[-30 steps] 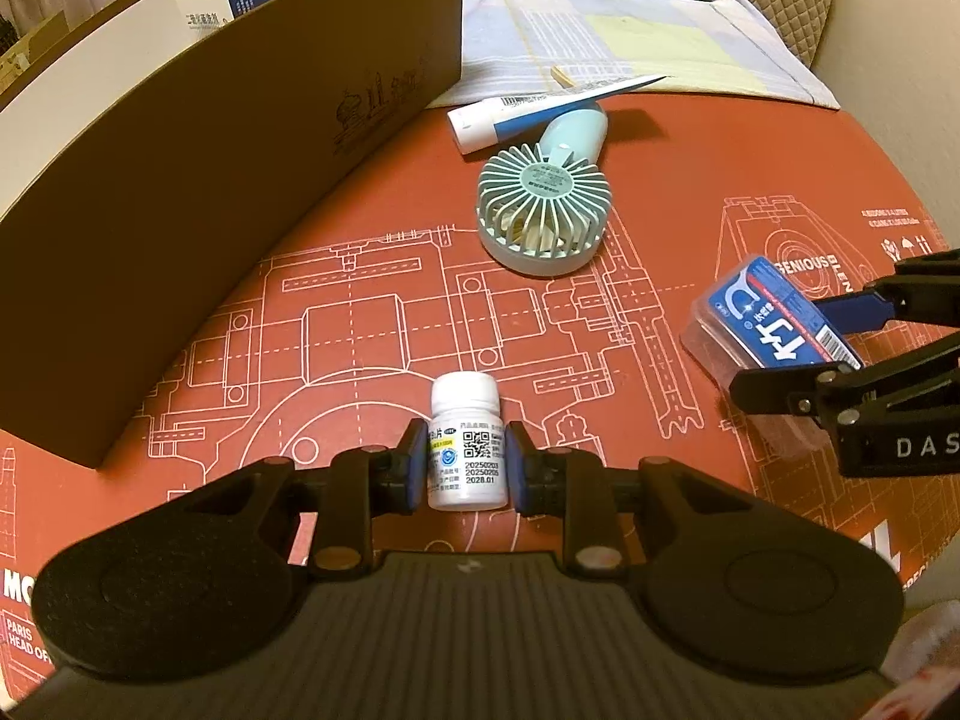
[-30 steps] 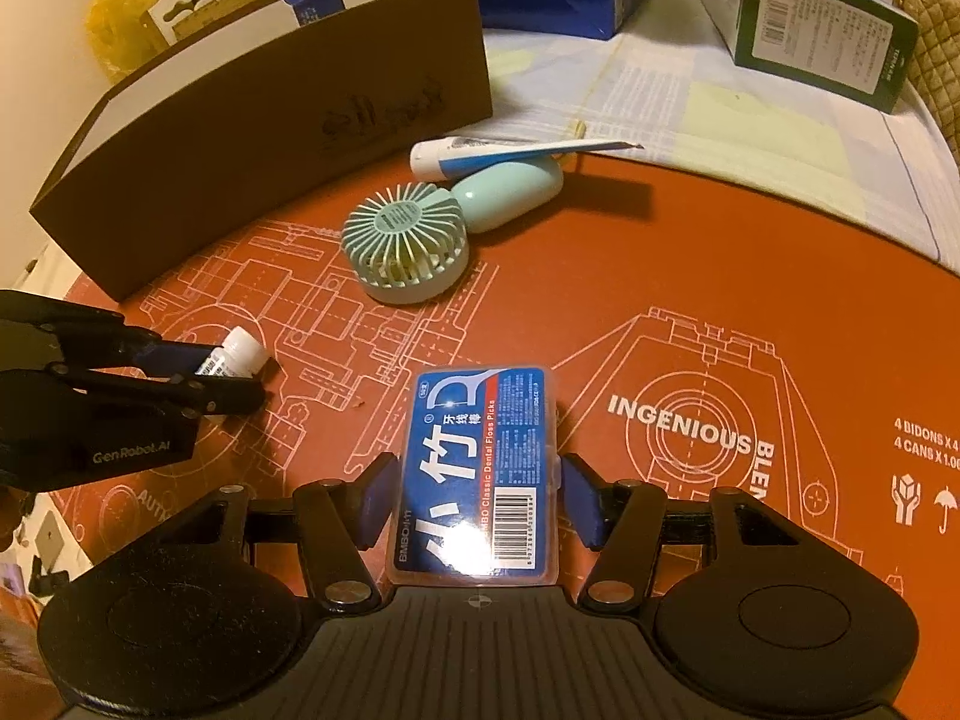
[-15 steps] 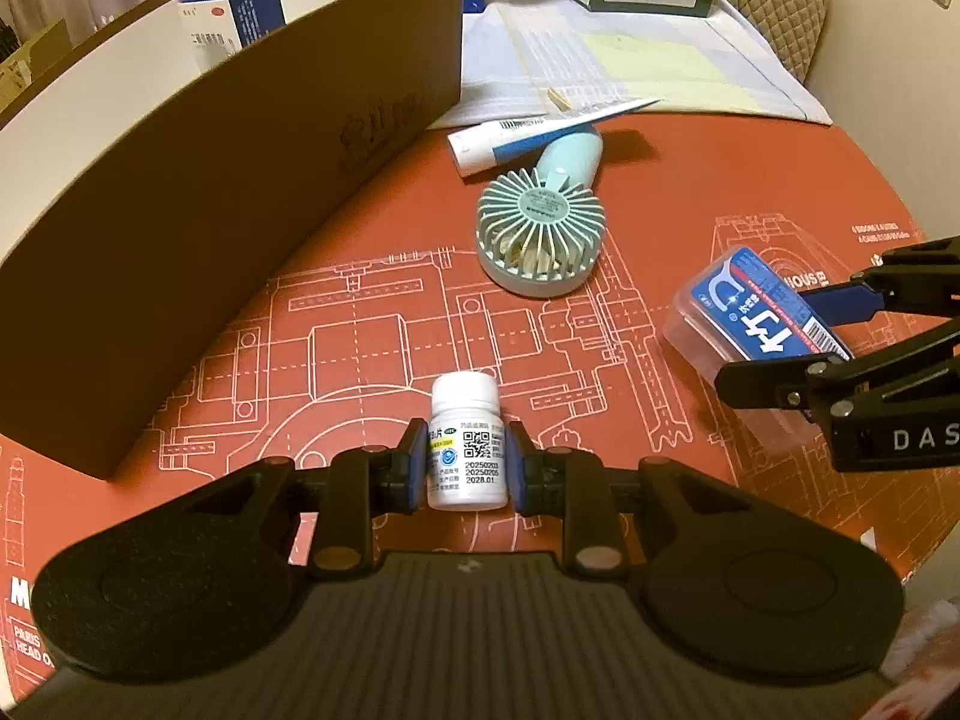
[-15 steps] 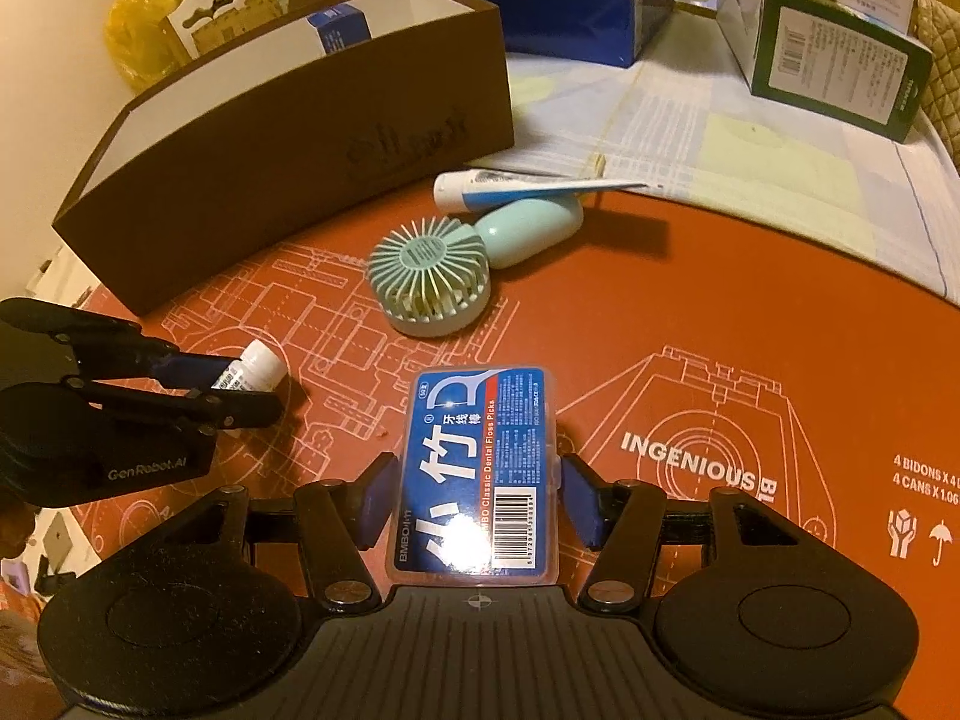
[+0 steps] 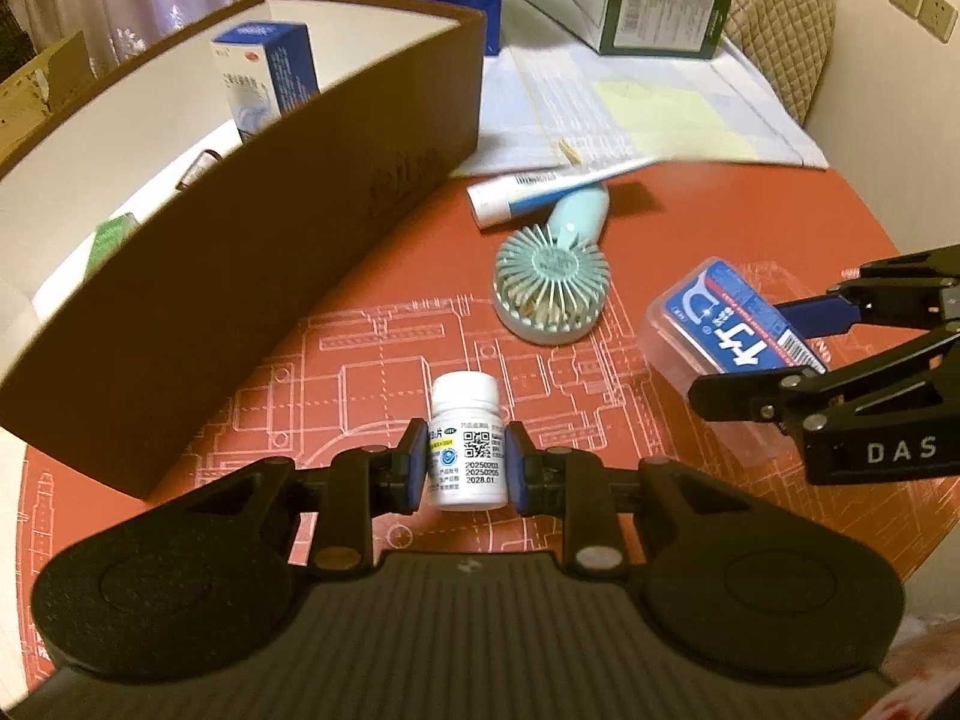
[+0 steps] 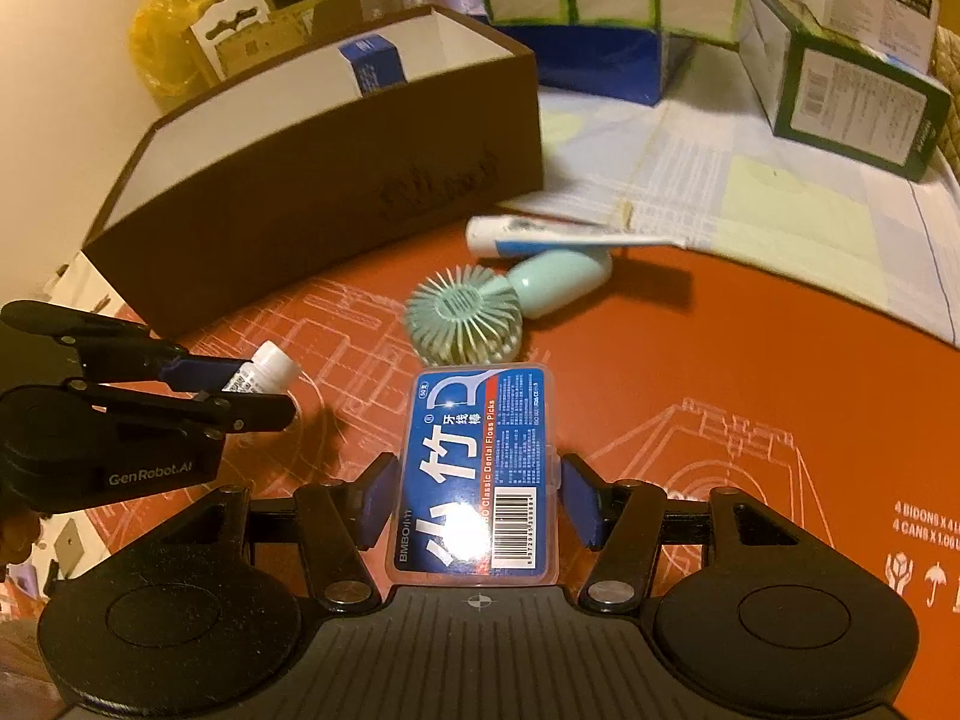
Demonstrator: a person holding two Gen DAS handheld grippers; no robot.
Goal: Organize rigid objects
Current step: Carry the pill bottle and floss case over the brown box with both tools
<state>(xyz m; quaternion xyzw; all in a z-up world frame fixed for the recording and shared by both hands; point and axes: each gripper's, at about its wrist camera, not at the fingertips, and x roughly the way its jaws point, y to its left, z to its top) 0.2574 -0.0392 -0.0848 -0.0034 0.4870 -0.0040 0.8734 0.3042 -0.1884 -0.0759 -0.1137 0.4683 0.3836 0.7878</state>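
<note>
A small white pill bottle (image 5: pixel 467 441) with a printed label is clamped between the blue pads of my left gripper (image 5: pixel 468 468), lifted off the red mat (image 5: pixel 372 354). My right gripper (image 6: pixel 477 501) is shut on a clear floss-pick case with a blue label (image 6: pixel 480 468), also held above the mat. Each gripper shows in the other's view: the right gripper (image 5: pixel 798 360) holding the case (image 5: pixel 732 330) at the right, the left gripper (image 6: pixel 234 387) holding the bottle (image 6: pixel 267 369) at the left. The long brown box (image 5: pixel 252 228) with a white inside stands to the left.
On the mat lie a mint handheld fan (image 5: pixel 549 282) and a white-and-blue tube (image 5: pixel 540 189). The brown box holds a blue-and-white carton (image 5: pixel 267 75) and smaller items. Papers (image 5: pixel 630 114), a green-and-white carton (image 5: pixel 654 6) and a blue box (image 6: pixel 600 60) sit behind.
Both grippers have risen with their loads, so the mat, the fan and the brown box look farther below and more of the box's inside shows. Both grips are unchanged.
</note>
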